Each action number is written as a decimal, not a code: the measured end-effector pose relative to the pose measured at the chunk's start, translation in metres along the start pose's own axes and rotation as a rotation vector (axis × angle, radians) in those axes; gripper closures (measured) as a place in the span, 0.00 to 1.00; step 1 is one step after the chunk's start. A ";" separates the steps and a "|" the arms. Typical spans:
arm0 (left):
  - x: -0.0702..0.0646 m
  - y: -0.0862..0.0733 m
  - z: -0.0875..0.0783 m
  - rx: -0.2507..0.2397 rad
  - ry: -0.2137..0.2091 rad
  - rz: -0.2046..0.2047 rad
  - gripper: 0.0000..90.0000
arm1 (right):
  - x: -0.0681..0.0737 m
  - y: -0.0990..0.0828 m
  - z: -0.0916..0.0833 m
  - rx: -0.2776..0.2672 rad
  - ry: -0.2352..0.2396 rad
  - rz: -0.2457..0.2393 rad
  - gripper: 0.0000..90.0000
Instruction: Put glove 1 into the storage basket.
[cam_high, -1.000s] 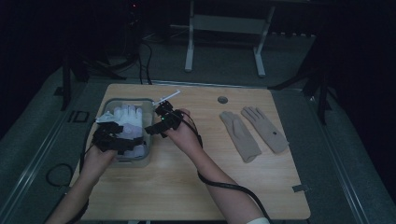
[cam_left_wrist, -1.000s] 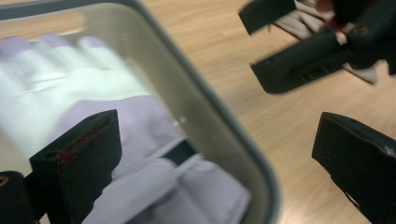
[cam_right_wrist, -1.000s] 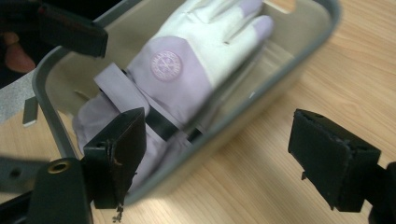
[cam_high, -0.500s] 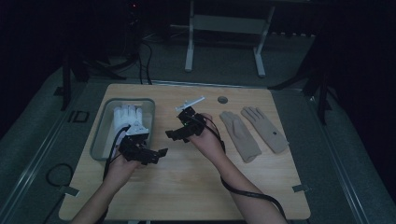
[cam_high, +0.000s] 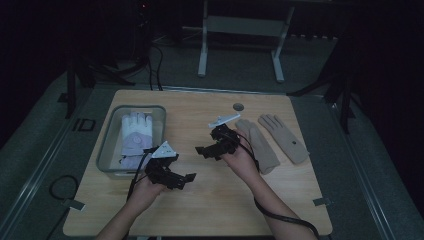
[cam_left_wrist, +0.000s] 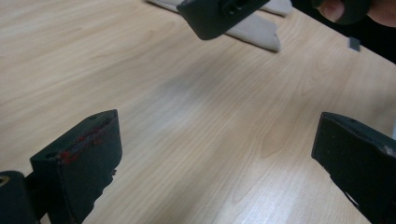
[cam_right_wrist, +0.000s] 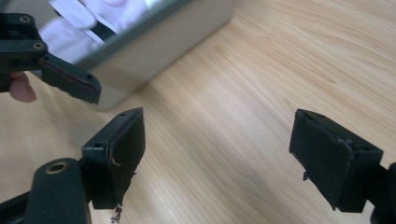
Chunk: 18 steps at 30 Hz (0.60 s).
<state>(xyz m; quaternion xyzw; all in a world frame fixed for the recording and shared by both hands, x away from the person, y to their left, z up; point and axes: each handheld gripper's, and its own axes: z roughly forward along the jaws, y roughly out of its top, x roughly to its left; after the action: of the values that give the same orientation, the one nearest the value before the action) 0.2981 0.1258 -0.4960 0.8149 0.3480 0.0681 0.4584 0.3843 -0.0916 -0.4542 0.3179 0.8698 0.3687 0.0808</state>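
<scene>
A: What sits at the far left of the worktop (cam_high: 210, 210)?

B: A clear bin (cam_high: 107, 150) with a white glove (cam_high: 136, 131) lying inside it, fingers pointing away from the person. Dark straps or a second item show at the near end of the bin; too dim to tell which.

A: And the left tool?

B: The left tool (cam_high: 186, 178) hovers just beside the bin's near right corner, over bare wood. In the left gripper view its jaws stand wide apart with nothing between them.

A: The right one?

B: The right tool (cam_high: 201, 150) hangs near the middle of the worktop, pointing left toward the other. In the right gripper view its jaws are spread too, empty. Right of that hand lie two tan gloves: the nearer tan glove (cam_high: 257, 142) just beside the hand, the farther tan glove (cam_high: 283, 137) close to it, apart.

A: What might go wrong?

B: I judge the tan gloves are next for the bin. The right tool faces away from them, so the hand must turn; a hurried swing could drag the trailing cable (cam_high: 280, 217) across the nearer glove and shift it. Soft fabric lying flat is hard to pinch: jaws closing too high would slip off, too low would scrape wood. The two tools are near each other and could knock together.
</scene>
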 end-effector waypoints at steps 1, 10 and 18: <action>-0.001 -0.002 0.003 0.001 -0.004 0.008 0.02 | -0.001 -0.003 -0.001 -0.002 -0.002 -0.003 0.20; -0.007 -0.021 0.025 -0.001 -0.065 0.043 0.02 | -0.011 -0.030 0.002 0.021 0.030 -0.020 0.20; -0.005 -0.040 0.031 -0.057 -0.092 0.053 0.02 | -0.017 -0.056 0.004 0.011 0.019 -0.042 0.18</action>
<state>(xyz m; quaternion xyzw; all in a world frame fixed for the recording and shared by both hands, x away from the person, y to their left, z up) 0.2876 0.1149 -0.5448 0.8128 0.3028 0.0527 0.4949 0.3712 -0.1290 -0.4971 0.2963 0.8790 0.3653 0.0784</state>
